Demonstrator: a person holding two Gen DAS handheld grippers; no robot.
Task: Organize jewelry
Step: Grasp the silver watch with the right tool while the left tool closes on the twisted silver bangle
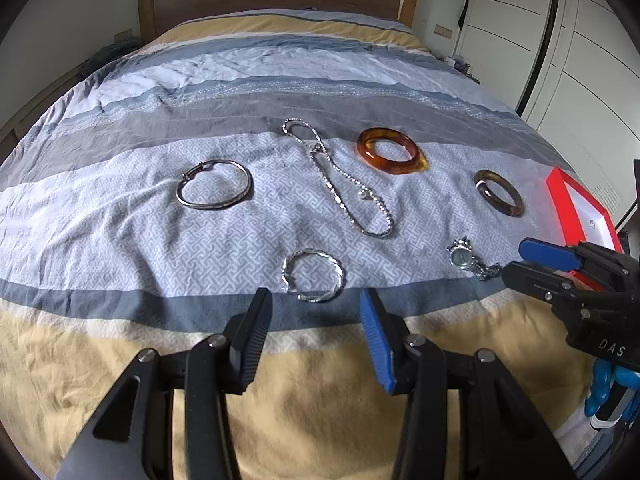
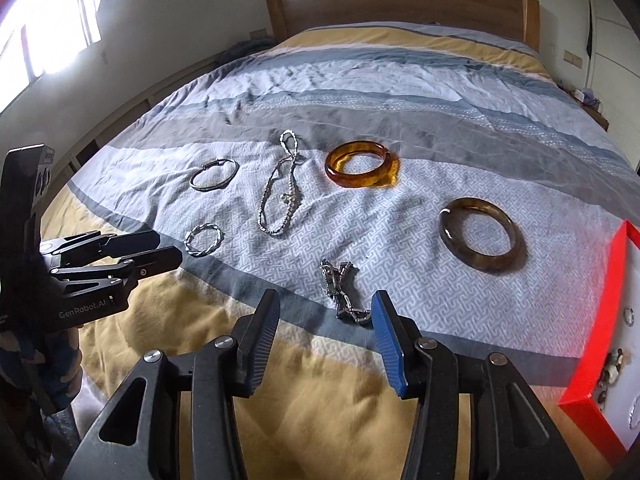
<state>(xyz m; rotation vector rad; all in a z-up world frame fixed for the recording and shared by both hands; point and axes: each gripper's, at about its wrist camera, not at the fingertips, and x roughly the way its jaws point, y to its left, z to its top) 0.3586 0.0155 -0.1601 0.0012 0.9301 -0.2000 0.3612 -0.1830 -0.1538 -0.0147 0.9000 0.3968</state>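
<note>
A: The bed [image 1: 120, 240] has a striped cover with jewelry on it. Where is the twisted silver bracelet [image 1: 313, 276]?

B: Just past the left gripper [image 1: 316, 312], straight ahead. Its jaws are half open, empty.

A: And the right gripper [image 2: 326, 316]?

B: Half open, empty too. The little watch [image 2: 340, 292] lies by its blue finger, chain running toward it. The red box [image 2: 600, 320] sits right.

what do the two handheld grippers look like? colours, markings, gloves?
Both are black linkage frames with silver pivot bolts and two flat ribbed pads, one black, one blue. Left gripper reads "GenRobot.AI" in white on its side, seen from the right wrist view. Right gripper shows white letters "DAS" in the left wrist view. A blue glove shows below it. No cables visible.
</note>
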